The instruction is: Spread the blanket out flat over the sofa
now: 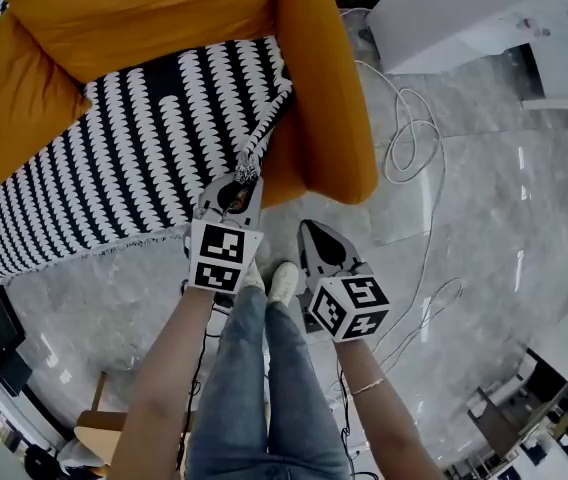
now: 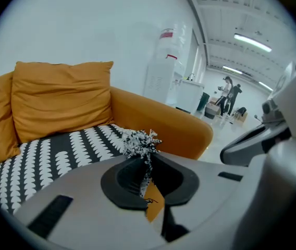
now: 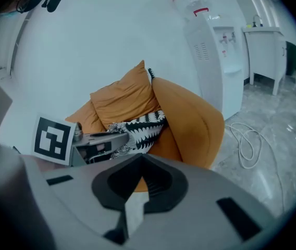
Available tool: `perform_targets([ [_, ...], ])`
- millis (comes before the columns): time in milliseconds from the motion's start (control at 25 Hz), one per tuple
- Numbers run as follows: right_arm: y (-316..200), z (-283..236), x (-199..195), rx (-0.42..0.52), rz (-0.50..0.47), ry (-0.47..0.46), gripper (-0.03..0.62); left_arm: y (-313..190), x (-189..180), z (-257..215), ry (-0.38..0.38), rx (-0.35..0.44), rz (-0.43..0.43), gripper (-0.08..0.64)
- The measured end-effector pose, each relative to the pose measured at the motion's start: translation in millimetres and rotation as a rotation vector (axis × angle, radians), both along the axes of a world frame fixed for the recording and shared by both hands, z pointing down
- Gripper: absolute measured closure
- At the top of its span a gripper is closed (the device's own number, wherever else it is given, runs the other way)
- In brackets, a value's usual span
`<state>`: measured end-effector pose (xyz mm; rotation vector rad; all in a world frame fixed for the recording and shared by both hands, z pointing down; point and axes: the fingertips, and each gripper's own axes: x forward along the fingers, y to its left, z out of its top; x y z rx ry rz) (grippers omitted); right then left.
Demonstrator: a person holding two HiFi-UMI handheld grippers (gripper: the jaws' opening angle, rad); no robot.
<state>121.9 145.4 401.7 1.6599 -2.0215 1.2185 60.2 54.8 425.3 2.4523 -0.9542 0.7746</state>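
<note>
Floor [image 1: 484, 218]: one pale marbled surface, glossy

Sofa [image 1: 329, 88]: one, orange, with a rounded armrest on the right of the head view

Blanket [image 1: 134, 158]: one, black with rows of white scalloped marks, fringed at the edge; lying over the seat of the sofa and spilling off its front edge down to the floor at lower left of the head view, not yet flat at the near right corner

Cushions [image 1: 124, 18]: two, orange, one against the backrest and one at the seat's left side

Water dispenser [image 3: 216, 46]: one, white, upright by the wall beyond the sofa, a bottle on top

Cable [image 1: 411, 143]: one, white, looped loosely on the floor beside the armrest

Shoes [image 1: 284, 280]: two, white, below blue jeans

Left gripper [image 1: 241, 190]: jaws clamped on the fringed corner [image 2: 140, 141] of the blanket, lifted off the seat next to the armrest, a tuft of fringe poking out above the tips

Right gripper [image 1: 316, 240]: jaws closed tip to tip, nothing between them, hanging over the floor just in front of the sofa, apart from the blanket

Marker cubes [image 1: 221, 256]: two, one per gripper, black-and-white squares only, no letters

Label [image 3: 201, 10]: red band on the dispenser bottle, print too small to read
</note>
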Motion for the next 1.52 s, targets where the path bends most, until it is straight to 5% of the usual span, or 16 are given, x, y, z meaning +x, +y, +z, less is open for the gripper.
perform_targets([
  [440,38,-27,11,-0.001,0.054,0.003,0.581,42,18,-18,-0.087,0.046,0.136,0.528],
  [920,70,9,25,-0.03,0.076,-0.006,0.581,78,40,41,-0.27,0.106,0.316,0.528],
  [1520,58,-1,49,-0.039,0.09,0.013,0.581,79,72,62,-0.384,0.131,0.462,0.529],
])
